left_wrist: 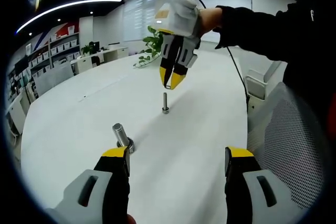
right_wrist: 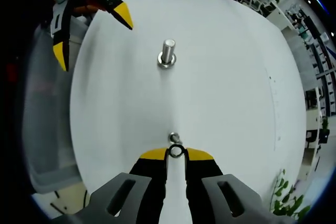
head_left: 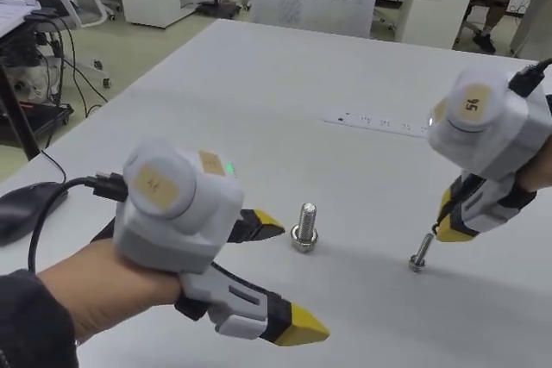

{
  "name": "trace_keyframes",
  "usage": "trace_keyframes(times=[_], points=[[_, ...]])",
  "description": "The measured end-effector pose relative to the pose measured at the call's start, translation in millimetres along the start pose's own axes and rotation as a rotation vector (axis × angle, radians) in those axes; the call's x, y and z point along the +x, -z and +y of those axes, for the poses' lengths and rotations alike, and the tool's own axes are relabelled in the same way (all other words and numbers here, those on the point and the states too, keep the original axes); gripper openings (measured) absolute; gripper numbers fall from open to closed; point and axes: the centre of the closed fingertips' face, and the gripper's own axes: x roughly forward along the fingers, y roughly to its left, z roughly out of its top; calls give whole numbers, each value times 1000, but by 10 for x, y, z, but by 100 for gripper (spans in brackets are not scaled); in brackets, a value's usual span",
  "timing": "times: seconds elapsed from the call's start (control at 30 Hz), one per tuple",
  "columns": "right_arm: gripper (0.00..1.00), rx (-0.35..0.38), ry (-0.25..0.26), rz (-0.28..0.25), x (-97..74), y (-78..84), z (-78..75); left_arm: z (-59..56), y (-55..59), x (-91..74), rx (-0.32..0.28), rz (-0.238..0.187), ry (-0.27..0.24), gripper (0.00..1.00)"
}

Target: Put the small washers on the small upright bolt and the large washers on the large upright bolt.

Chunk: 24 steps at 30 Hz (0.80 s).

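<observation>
Washer: small silver ring | right tongs pinching it | left tongs wide

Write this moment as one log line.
right tongs: shut on washer | washer: above small bolt | left tongs: open, by large bolt

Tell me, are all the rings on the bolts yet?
Nearly, it seems. The large bolt looks to have washers around its base already. The right gripper pinches a small washer above the small bolt; slipping it on is left. The left gripper is open.
</observation>
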Motion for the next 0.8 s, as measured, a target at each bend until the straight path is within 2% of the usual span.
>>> trace_keyframes(times=[0.8], points=[[13, -4, -26, 11, 134, -3, -32, 18, 7, -4, -4, 2, -6, 73]])
